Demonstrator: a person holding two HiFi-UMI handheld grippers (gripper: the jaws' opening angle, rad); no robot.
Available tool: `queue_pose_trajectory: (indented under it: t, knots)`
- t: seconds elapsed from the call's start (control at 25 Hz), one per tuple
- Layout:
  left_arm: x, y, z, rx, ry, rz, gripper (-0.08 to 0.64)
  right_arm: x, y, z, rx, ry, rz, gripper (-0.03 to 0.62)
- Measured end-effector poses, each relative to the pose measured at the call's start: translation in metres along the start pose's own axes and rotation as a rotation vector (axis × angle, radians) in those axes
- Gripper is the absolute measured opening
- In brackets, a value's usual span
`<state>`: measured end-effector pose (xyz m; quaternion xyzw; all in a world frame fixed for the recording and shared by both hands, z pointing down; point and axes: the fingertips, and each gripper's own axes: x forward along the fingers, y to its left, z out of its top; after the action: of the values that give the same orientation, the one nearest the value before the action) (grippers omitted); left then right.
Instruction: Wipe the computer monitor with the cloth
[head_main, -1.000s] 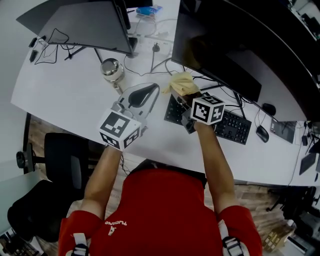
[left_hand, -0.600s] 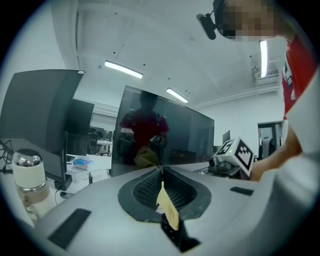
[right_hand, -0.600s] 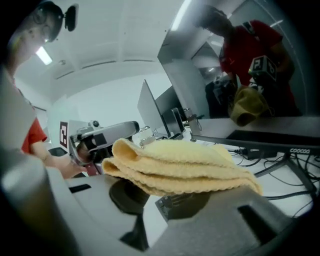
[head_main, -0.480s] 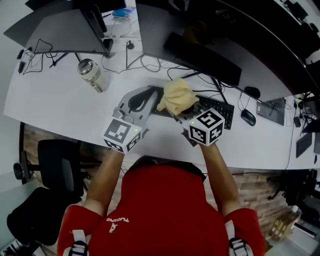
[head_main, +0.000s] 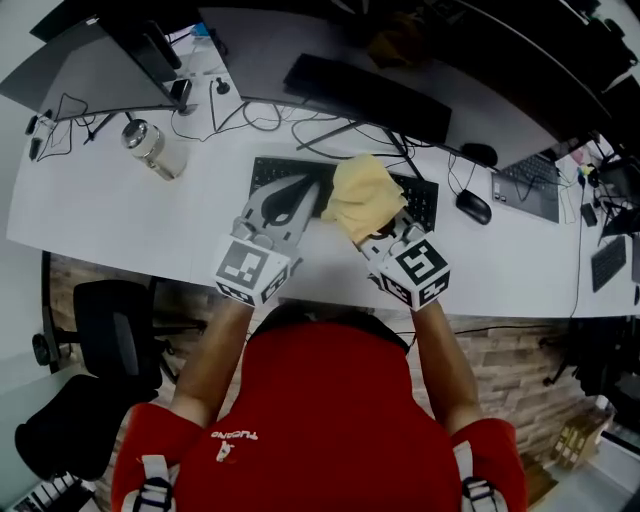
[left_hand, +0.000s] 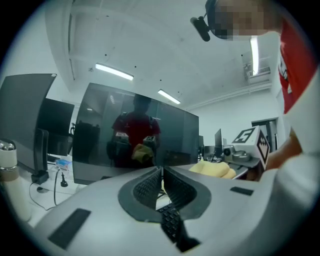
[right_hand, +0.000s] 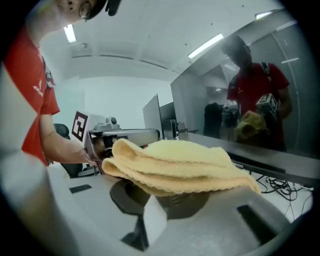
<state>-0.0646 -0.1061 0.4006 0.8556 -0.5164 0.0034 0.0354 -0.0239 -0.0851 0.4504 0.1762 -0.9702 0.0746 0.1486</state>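
1. The folded yellow cloth (head_main: 362, 197) was held in the air above the black keyboard (head_main: 268, 172), in front of the computer monitor (head_main: 366, 95) and not touching it.
2. In the head view its long axis ran from the gripper up and slightly left toward the screen. In the right gripper view its layers lay roughly flat across the frame, with the free end drooping to the right.
3. The right gripper (right_hand: 180, 202) was clenched on the cloth's near edge. Its jaws had just been tightening on it, and the fabric covered their tips.
4. The left gripper (head_main: 303, 186) was level beside the cloth, over the keyboard, pointing at the monitor. Its ribbed jaws were pressed together with nothing between them.
5. The dark screen reflected the person in a red shirt, both grippers and the cloth.
6. A black mouse (head_main: 473, 207) sat right of the keyboard.
7. A lidded glass jar (head_main: 150, 148) stood well to the left on the white desk (head_main: 110, 220), among cables.
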Motion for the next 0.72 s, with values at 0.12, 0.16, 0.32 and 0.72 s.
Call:
queue_pose_trajectory:
  t: [0.12, 0.16, 0.32, 0.72]
  knots:
    - [0.011, -0.025, -0.004, 0.002, 0.012, -0.014, 0.014, -0.025, -0.008, -0.01, -0.01, 0.005, -0.019, 0.057]
    - [0.015, -0.033, -0.005, 0.004, 0.016, -0.018, 0.014, -0.033, -0.011, -0.013, -0.015, 0.009, -0.026, 0.055]
    - [0.027, -0.06, -0.007, 0.007, 0.027, -0.033, 0.015, -0.06, -0.018, -0.026, -0.047, 0.03, -0.053, 0.055]
    - [0.048, -0.109, -0.018, 0.021, 0.037, -0.079, 0.014, -0.112, -0.029, -0.04, -0.056, 0.025, -0.088, 0.055]
